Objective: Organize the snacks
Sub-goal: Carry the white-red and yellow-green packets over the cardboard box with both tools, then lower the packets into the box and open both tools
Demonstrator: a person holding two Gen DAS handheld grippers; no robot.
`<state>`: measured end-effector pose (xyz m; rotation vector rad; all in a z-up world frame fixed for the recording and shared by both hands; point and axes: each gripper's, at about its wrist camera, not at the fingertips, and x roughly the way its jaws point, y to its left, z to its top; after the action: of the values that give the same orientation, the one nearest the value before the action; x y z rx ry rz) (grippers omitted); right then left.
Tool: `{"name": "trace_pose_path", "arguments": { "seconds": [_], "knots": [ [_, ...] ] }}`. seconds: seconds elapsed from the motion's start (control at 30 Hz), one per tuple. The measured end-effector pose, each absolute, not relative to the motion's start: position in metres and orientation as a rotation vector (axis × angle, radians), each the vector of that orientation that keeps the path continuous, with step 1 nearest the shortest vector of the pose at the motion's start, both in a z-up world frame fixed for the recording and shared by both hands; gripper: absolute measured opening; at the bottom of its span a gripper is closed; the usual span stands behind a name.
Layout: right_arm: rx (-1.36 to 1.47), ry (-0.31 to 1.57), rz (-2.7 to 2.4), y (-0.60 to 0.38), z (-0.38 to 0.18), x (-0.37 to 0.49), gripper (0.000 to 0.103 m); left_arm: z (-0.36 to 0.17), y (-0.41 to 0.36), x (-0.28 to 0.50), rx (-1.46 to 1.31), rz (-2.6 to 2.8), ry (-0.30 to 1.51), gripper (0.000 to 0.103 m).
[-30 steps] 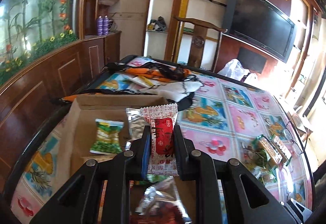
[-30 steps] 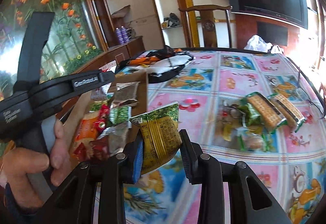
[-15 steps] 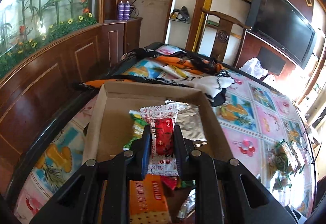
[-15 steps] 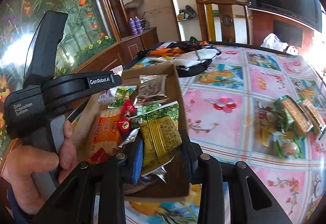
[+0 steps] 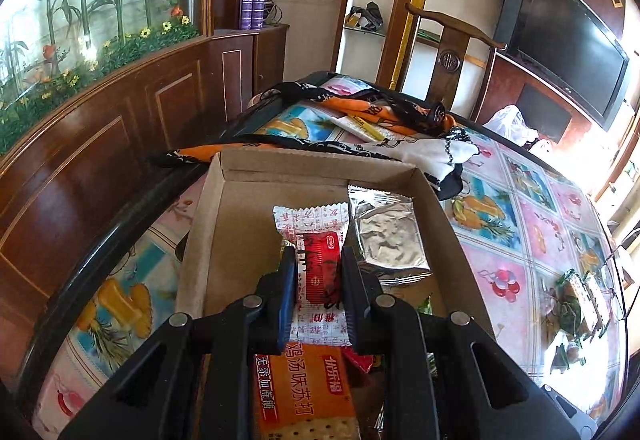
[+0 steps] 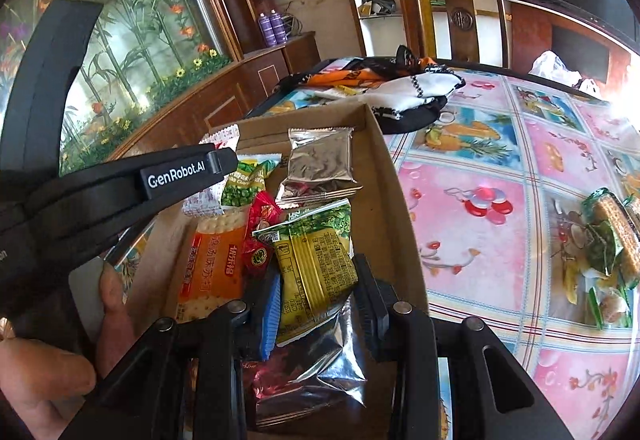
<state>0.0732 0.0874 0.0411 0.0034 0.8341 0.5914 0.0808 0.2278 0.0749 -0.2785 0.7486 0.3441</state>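
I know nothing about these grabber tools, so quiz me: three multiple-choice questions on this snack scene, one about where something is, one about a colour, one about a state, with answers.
1. Where does the silver packet lie?
A. in the cardboard box
B. on the chair
C. on the shelf

2. What colour is the cracker pack in the box?
A. blue
B. orange
C. black

3. What is the right gripper doing?
A. reaching for the cloth
B. gripping a pen
C. open around a yellow-green packet

Answers:
1 A: it rests on the box floor near the far wall.
2 B: its wrapper is orange with a clear end showing crackers.
3 C: the jaws stand apart beside the packet, over the box.
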Motion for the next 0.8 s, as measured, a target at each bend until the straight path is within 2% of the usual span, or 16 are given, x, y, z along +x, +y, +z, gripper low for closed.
{"name": "trace_pose_path", "arguments": {
  "seconds": [0.8],
  "knots": [
    [-0.020, 0.845, 0.591, 0.084, 0.030, 0.070, 0.036, 0.061, 0.218, 0.086, -0.207, 0.387, 0.794, 0.020]
  ]
}}
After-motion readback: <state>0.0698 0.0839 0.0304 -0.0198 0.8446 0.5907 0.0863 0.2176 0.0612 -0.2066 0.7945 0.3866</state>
